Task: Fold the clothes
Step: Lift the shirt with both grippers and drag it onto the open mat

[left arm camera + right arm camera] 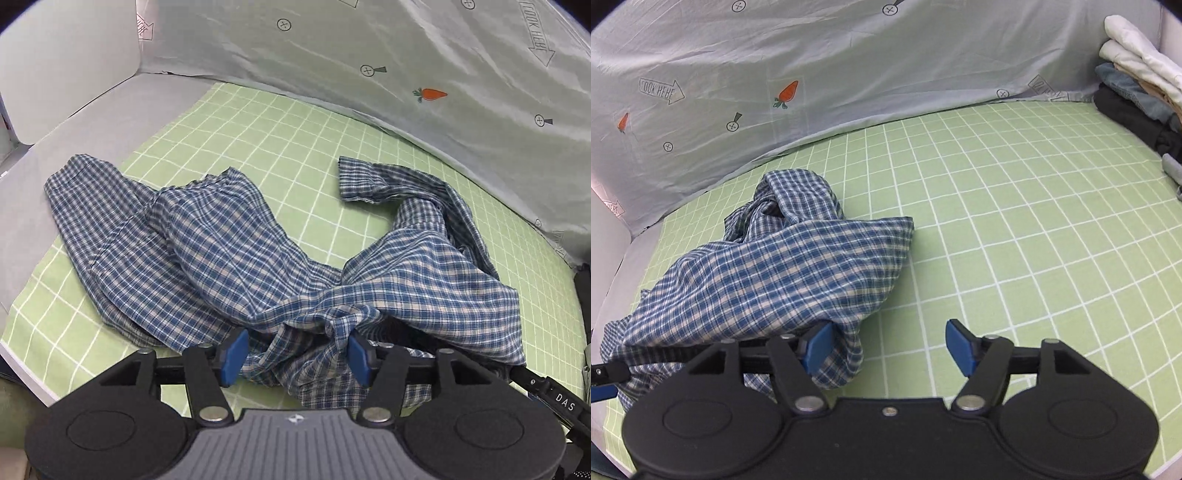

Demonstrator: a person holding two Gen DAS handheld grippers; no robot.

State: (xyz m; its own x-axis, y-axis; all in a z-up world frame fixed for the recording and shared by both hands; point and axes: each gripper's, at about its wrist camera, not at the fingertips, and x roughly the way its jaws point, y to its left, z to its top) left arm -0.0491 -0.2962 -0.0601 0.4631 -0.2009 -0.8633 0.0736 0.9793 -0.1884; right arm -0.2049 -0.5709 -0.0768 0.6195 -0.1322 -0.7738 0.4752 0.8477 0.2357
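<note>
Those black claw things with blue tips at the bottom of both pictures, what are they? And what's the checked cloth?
They are grippers a person holds, one per hand, each with a camera looking along its fingers. One picture is from the left gripper, the other from the right gripper. A crumpled blue-and-white checked shirt lies on a green gridded sheet, waiting to be folded. Both grippers are open. Cloth bunches between the left one's fingers, but it isn't pinched. Folded clothes are stacked in the far corner.

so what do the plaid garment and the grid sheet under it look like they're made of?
Plaid garment: thin woven fabric, likely cotton, matte; it crumples into soft, fine folds. Green grid sheet: smooth matte cloth, probably printed cotton, lying flat with few creases.
</note>
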